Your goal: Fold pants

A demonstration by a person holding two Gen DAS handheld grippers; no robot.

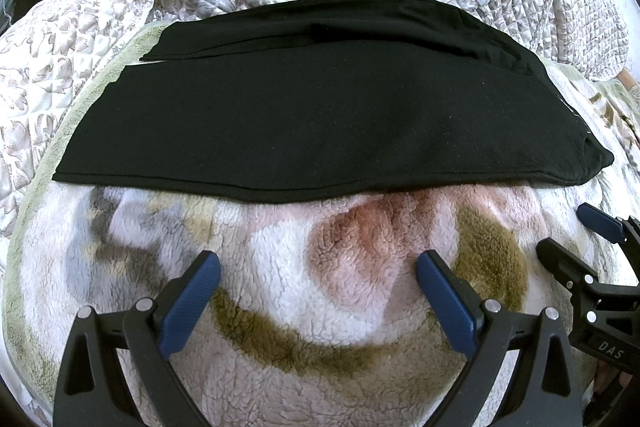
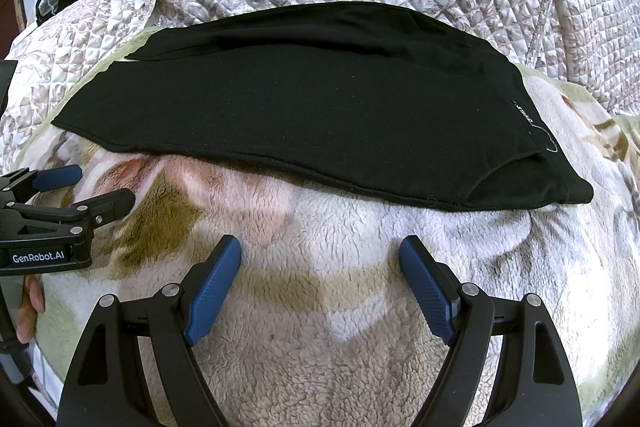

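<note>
Tongs (image 1: 318, 261) (image 2: 320, 247) gape before pants (image 1: 320, 123).

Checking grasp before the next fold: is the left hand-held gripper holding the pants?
No. The left hand-held gripper is open over the fleece blanket, short of the pants.

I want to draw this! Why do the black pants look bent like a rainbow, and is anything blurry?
Left wrist view: the fisheye lens bows the pants into an arc; the picture's corners go dark. Right wrist view: same bend, the fleece blanket sharp, soft daylight, no glare. Both views: the black cloth hides its folds.
</note>
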